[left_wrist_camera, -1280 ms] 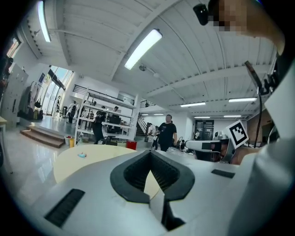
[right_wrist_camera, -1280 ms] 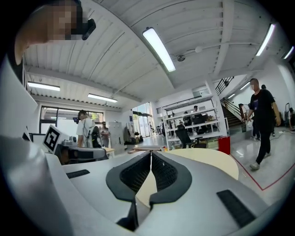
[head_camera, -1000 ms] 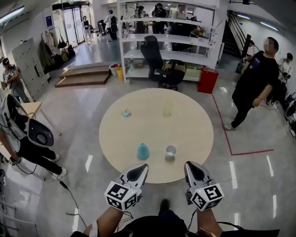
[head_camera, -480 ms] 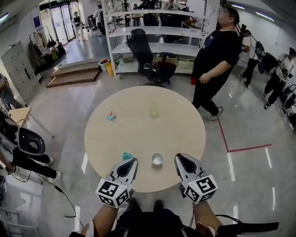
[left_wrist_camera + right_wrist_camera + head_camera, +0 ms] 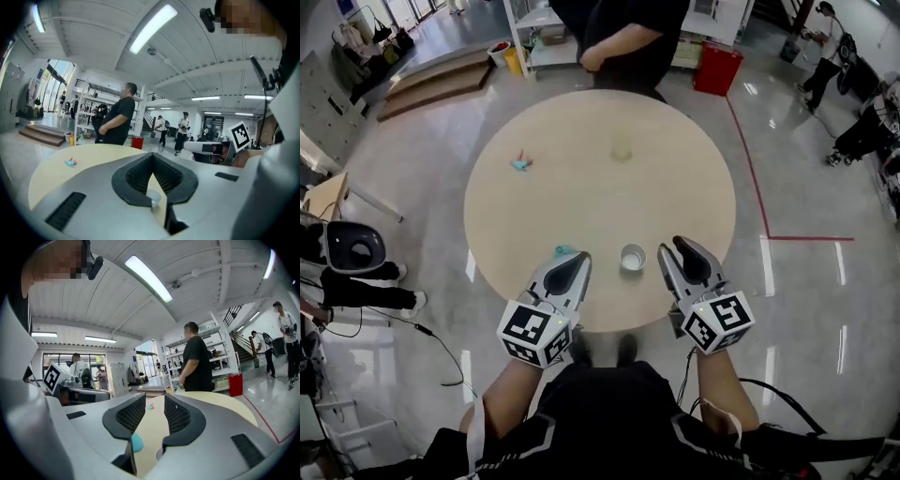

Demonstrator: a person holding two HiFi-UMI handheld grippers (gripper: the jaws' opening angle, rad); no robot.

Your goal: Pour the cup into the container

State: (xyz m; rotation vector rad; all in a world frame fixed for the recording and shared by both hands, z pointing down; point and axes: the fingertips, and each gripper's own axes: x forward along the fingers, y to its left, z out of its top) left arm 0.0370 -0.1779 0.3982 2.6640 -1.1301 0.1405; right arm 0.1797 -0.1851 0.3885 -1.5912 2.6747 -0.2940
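Observation:
On the round beige table (image 5: pixel 694 178) a small white cup (image 5: pixel 632 257) stands near the front edge. A teal container (image 5: pixel 565 251) to its left is mostly hidden behind my left gripper (image 5: pixel 575 261). That gripper hovers over the table's near edge with its tips together and nothing held; the white cup (image 5: pixel 154 199) shows low through its jaws. My right gripper (image 5: pixel 680 246) hangs just right of the cup. Its jaws are opening, with a clear gap and nothing between them. In the right gripper view the teal container (image 5: pixel 136 442) and cup rim (image 5: pixel 158 454) peek below the jaws.
A pale translucent cup (image 5: pixel 622 148) and a small teal-and-pink object (image 5: pixel 520 162) sit on the far half of the table. A person in black (image 5: pixel 628 37) stands at the far edge. A red bin (image 5: pixel 717 67) and shelving lie beyond; a chair (image 5: pixel 356 248) is at the left.
The view has tilted down and nearer to the table. Both grippers have come forward over the near edge. The right jaws have parted. The person in black walked to the table's far side.

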